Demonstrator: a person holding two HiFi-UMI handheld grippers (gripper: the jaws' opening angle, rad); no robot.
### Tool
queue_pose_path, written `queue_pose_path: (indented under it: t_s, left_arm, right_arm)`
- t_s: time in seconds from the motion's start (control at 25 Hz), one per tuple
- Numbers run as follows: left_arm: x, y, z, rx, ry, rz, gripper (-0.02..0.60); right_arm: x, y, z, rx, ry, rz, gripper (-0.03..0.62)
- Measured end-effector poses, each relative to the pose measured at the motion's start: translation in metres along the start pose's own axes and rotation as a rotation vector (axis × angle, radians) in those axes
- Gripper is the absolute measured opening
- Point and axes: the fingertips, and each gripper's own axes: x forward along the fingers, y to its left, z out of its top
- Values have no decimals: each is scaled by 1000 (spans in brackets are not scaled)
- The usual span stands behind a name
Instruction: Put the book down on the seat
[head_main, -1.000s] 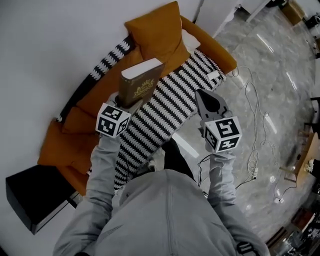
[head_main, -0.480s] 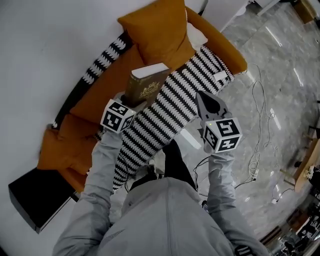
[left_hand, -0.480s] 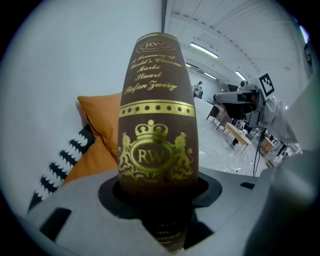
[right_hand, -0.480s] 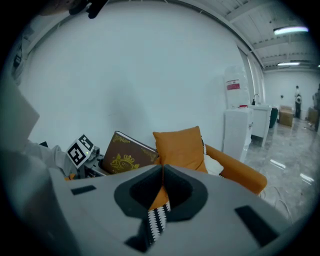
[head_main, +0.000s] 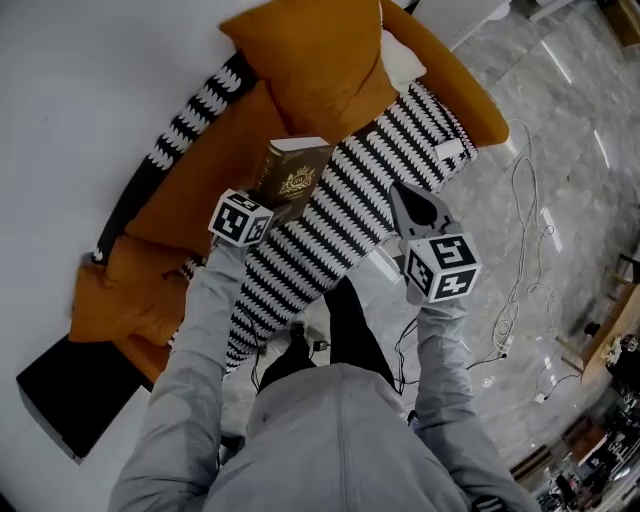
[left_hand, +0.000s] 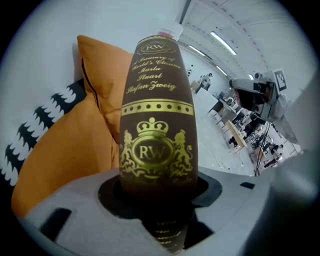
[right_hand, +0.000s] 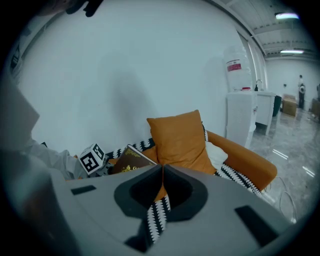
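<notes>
The book (head_main: 293, 172) stands nearly upright, clamped by its lower end between the jaws of my left gripper (head_main: 266, 200), its gilt spine facing that gripper's camera. It hangs low over the orange sofa seat (head_main: 190, 210), just beside the edge of the striped throw (head_main: 340, 225) and in front of the big orange cushion (head_main: 315, 60). I cannot tell whether its bottom edge touches the seat, but I judge it is not resting there, so the carrying looks nearly done. I have yet to lay it down and open my jaws. My right gripper (head_main: 415, 205) has its jaws pressed together on nothing and hovers over the throw's front, well apart from the book.
</notes>
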Motion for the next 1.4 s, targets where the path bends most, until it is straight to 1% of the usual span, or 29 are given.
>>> queue_pose_path:
  t_s: [0.16, 0.32, 0.52, 0.88, 1.0, 1.12, 1.28, 1.4]
  left_arm:
    - [32, 17, -14, -17, 66, -6, 239]
    - [64, 33, -33, -51, 135, -33, 239]
    - [87, 55, -52, -98, 222, -20, 239]
    - [132, 68, -77, -107, 327, -50, 239]
    - [141, 75, -80, -116, 337, -42, 239]
    - [151, 72, -70, -117, 320, -44, 239]
    - [131, 58, -58, -136, 301, -23, 241]
    - [128, 55, -57, -130, 284, 2, 241]
  right_arm:
    - [26, -5, -10, 10, 31, 21, 31]
    - [49, -14, -19, 22, 67, 40, 31]
    - [68, -20, -27, 43, 106, 65, 31]
    - [99, -46, -39, 84, 149, 81, 31]
    - [105, -49, -41, 84, 163, 94, 31]
    - [106, -53, -45, 76, 188, 103, 31]
    - [90, -39, -34, 78, 222, 150, 31]
    - [82, -30, -37, 76, 232, 175, 31]
